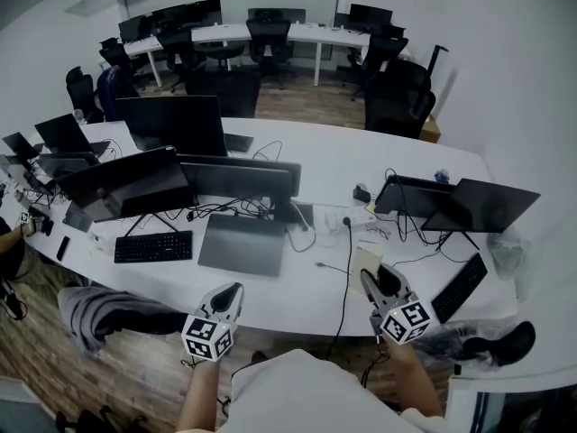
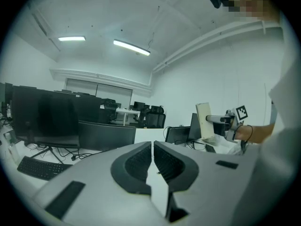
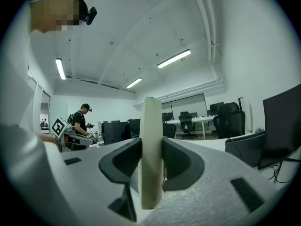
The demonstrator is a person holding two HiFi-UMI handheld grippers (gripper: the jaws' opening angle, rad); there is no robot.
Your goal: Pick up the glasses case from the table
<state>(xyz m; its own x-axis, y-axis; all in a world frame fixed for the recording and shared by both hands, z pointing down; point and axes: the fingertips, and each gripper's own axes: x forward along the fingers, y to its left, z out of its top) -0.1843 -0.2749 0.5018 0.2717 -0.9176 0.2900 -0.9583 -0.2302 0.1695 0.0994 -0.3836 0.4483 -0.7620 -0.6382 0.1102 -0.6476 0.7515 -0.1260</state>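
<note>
A person's right gripper (image 3: 151,163) clamps a cream glasses case (image 3: 151,140) between its dark pads, the case standing on edge and rising above the jaws, lifted clear of the white curved table (image 1: 297,300). From the head view the case sits over the table's near edge, beside a black keyboard (image 1: 458,289) and trailing cables. The left gripper (image 2: 153,160) hovers just off the same edge with its jaws pressed together and nothing between them. Across the desk lie a second keyboard (image 1: 153,246), a closed grey laptop (image 1: 242,244) and a cluster of dark monitors (image 1: 171,123); black office chairs (image 1: 397,97) line the far side. Another person (image 3: 80,124) stands in the background of the right gripper view.
</note>
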